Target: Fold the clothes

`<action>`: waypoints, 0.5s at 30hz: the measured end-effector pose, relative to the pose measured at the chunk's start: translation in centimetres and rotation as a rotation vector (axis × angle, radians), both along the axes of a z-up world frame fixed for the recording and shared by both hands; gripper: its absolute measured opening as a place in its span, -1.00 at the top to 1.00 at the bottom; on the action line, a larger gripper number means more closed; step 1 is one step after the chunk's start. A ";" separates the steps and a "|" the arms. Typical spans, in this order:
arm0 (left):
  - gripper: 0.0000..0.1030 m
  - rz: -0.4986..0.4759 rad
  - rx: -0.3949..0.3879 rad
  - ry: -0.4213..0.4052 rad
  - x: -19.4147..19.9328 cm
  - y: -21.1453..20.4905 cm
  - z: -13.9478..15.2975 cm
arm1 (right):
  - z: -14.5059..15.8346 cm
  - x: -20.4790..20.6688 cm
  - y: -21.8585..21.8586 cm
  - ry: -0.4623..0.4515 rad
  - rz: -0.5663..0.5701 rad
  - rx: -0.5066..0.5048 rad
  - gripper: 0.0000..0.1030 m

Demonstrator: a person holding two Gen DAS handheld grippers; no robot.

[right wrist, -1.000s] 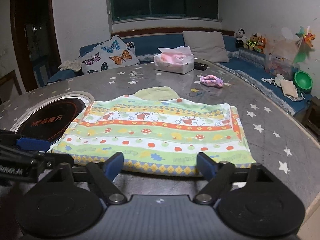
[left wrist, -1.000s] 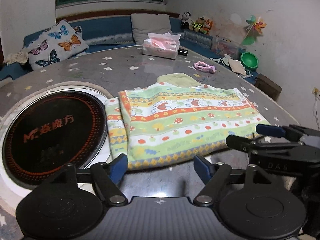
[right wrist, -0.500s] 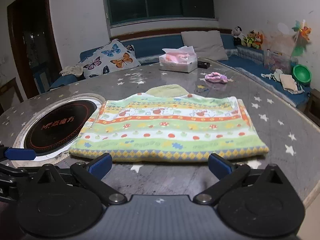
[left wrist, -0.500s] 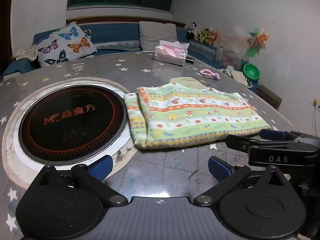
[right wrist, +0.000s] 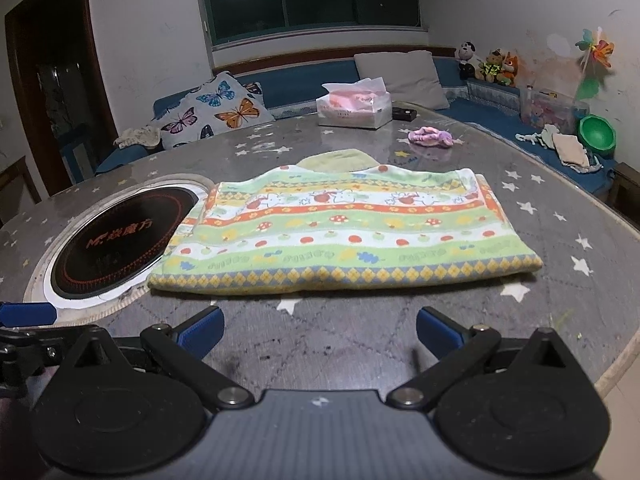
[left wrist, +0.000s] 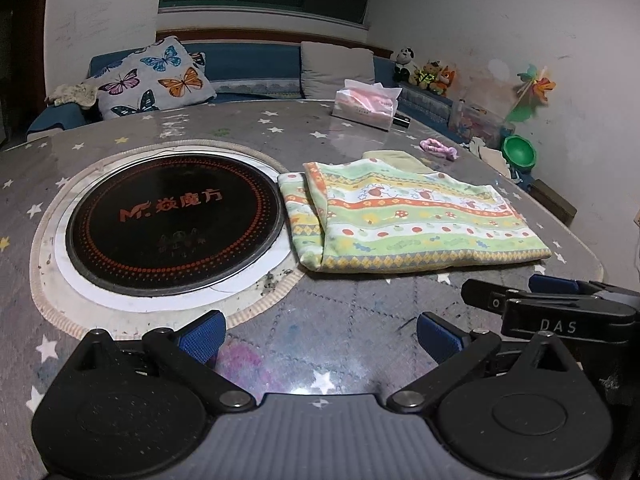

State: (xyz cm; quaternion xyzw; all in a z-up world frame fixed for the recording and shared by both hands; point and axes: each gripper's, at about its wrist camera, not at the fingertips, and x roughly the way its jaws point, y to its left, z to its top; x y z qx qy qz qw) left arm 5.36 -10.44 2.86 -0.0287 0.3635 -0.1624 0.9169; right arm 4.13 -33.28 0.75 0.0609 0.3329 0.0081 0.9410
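A folded striped garment [left wrist: 412, 220] in green, orange and yellow lies flat on the star-patterned table [left wrist: 340, 320]; it also shows in the right wrist view [right wrist: 340, 236]. A plain green flap [right wrist: 338, 160] sticks out at its far edge. My left gripper [left wrist: 320, 338] is open and empty, pulled back from the garment's near left corner. My right gripper [right wrist: 318, 330] is open and empty, a short way before the garment's near edge. The right gripper also shows at the right of the left wrist view [left wrist: 560, 304].
A round black induction cooktop [left wrist: 172, 216] is set into the table left of the garment. A tissue box [right wrist: 354, 108] and a pink hair tie [right wrist: 430, 136] lie farther back. The table edge [right wrist: 624, 364] runs near on the right. A sofa with cushions stands behind.
Both grippers have drawn back from the garment's near edge and opened wider. The garment stays folded and flat.
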 end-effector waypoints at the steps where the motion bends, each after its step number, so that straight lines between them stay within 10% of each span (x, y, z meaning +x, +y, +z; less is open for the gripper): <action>1: -1.00 0.002 0.002 -0.001 -0.1 0.0 0.0 | 0.0 -0.1 0.0 0.001 -0.001 0.000 -1.00; 15: -1.00 0.010 0.030 0.016 -0.9 -0.4 -0.7 | -0.5 -0.7 0.4 0.019 0.000 0.001 -1.00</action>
